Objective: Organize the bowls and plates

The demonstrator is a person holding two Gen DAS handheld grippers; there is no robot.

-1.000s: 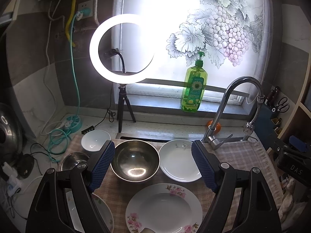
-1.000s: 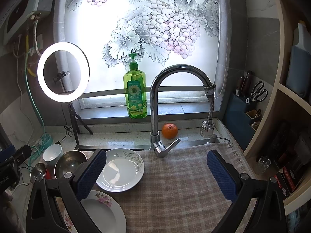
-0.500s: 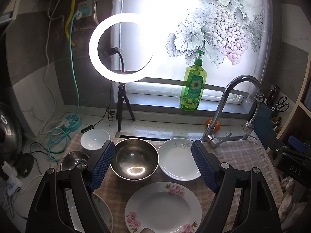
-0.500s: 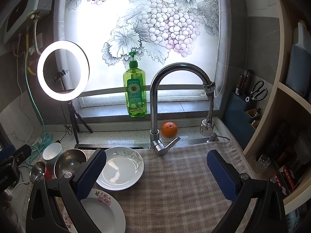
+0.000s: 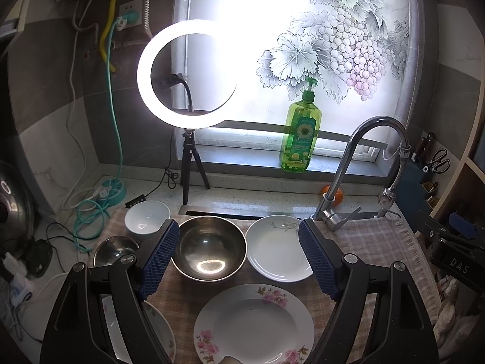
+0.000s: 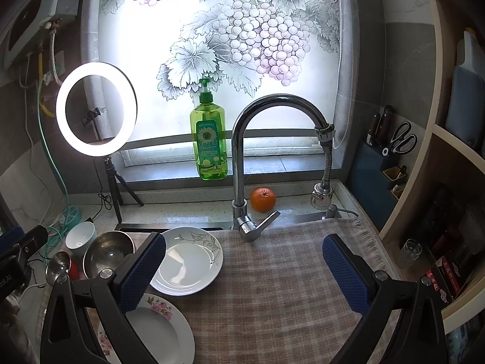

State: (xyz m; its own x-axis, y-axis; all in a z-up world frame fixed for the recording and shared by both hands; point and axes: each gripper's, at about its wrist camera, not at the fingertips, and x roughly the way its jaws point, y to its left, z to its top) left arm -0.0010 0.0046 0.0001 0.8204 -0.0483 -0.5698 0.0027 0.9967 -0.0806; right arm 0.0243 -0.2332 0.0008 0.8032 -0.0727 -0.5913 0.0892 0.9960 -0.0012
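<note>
My left tongs hang released above the steel bowl. My right tongs gape empty over the checked cloth, beside the white plate.

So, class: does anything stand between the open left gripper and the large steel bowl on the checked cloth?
Nothing visible does. The left gripper, jaws wide apart and empty, hangs above and in front of the large steel bowl. The flower-patterned white plate lies nearer the camera, below the fingers; the plain white plate lies to the bowl's right.
</note>
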